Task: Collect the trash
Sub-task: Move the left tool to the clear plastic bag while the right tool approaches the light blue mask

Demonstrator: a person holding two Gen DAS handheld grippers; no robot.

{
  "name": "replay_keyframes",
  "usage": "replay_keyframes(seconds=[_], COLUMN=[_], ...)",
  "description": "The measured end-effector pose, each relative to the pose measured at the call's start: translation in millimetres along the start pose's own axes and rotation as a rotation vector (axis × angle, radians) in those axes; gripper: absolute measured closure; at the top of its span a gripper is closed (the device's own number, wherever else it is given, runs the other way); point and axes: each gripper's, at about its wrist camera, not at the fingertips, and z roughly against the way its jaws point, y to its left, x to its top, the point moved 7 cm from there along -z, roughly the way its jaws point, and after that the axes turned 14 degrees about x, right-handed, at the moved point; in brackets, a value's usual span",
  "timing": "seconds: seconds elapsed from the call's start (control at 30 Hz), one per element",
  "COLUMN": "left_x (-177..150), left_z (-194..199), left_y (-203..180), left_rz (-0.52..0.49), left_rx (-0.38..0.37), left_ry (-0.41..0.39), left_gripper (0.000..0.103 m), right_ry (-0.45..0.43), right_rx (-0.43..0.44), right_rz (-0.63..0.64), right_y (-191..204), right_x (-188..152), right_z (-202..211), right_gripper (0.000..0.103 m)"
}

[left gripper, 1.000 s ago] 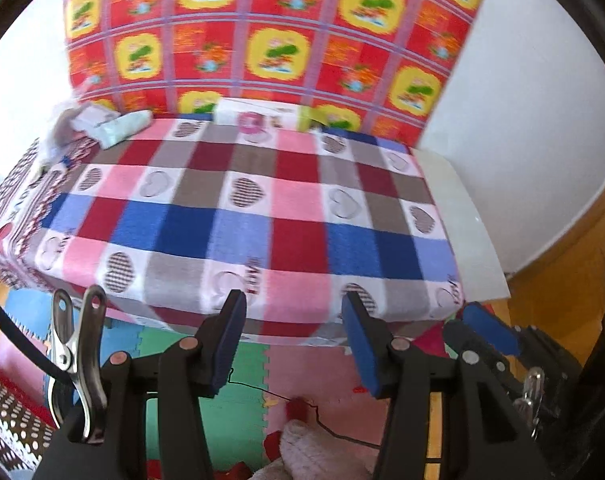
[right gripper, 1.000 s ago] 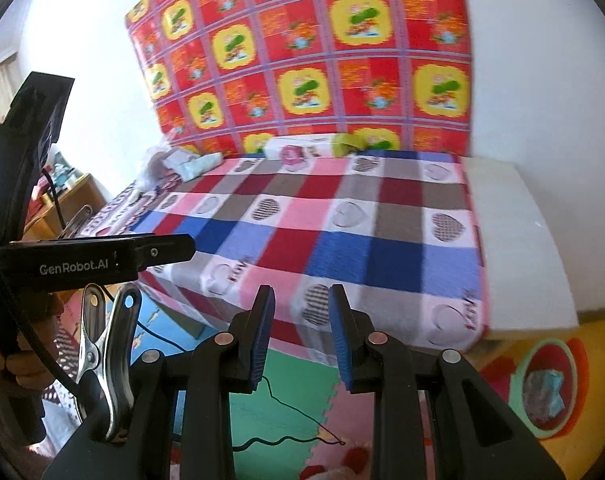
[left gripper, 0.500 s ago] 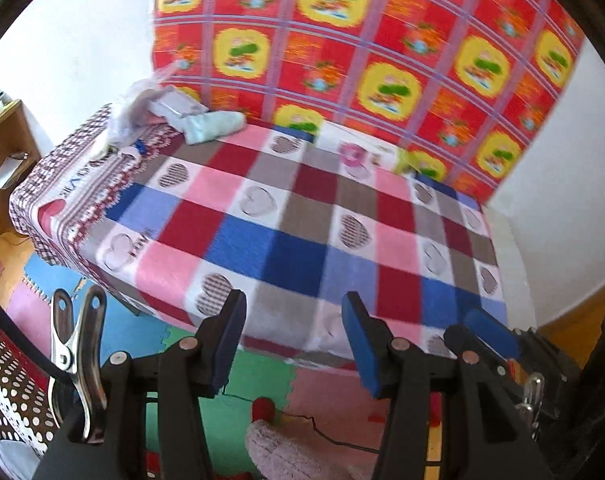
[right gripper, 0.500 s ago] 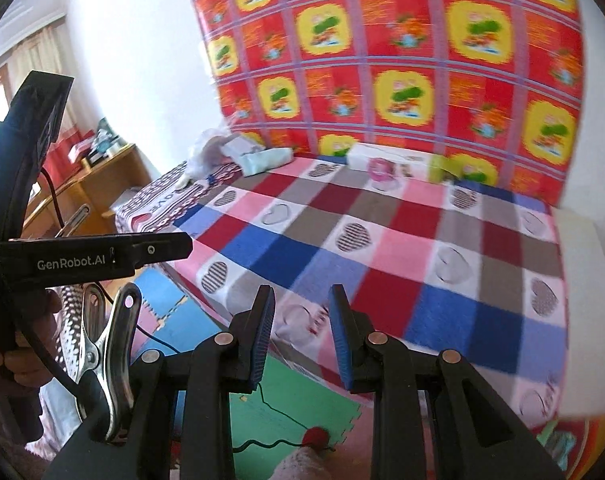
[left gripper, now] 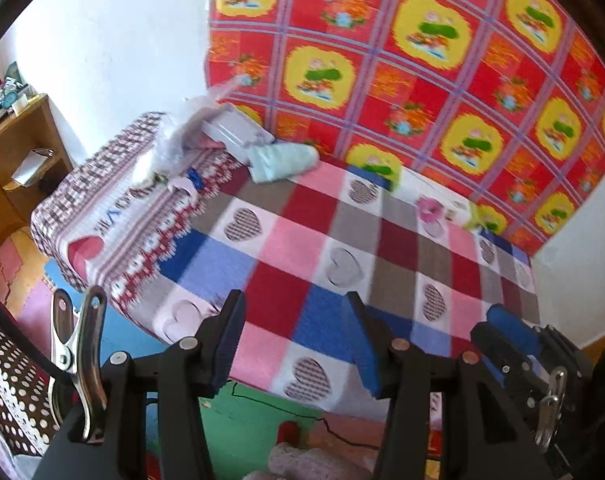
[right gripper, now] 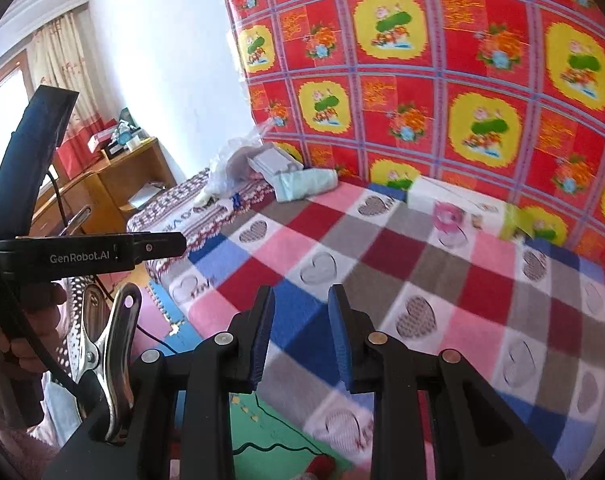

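Right now your left hand-held gripper (left gripper: pixel 294 344) hangs open and empty above the near edge of the bed (left gripper: pixel 302 248), and your right hand-held gripper (right gripper: pixel 300 338) does too, jaws narrower. Your trash, a crumpled clear plastic bag (right gripper: pixel 232 160) with wrappers, lies at the bed's far left corner beside a folded pale-green cloth (right gripper: pixel 306 184).

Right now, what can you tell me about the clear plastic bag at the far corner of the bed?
The clear plastic bag is crumpled and translucent, heaped at the bed's far left corner near the patterned wall cloth. A flat pale box lies against it, and a folded pale green cloth sits just beyond. Its contents are too blurred to tell. Neither gripper touches it.
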Motion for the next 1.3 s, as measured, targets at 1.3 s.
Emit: replay_keyframes(seconds=[1.3], left_x=[181], left_z=[-190], left_y=[126], left_rz=[-0.091], left_rx=[-0.092], left_ry=[0.051], left_gripper=[0.045], right_ry=[0.0], right_rx=[-0.179], right_rz=[-0.171], right_y=[33], right_x=[99], right_z=[-182], right_gripper=[0.074])
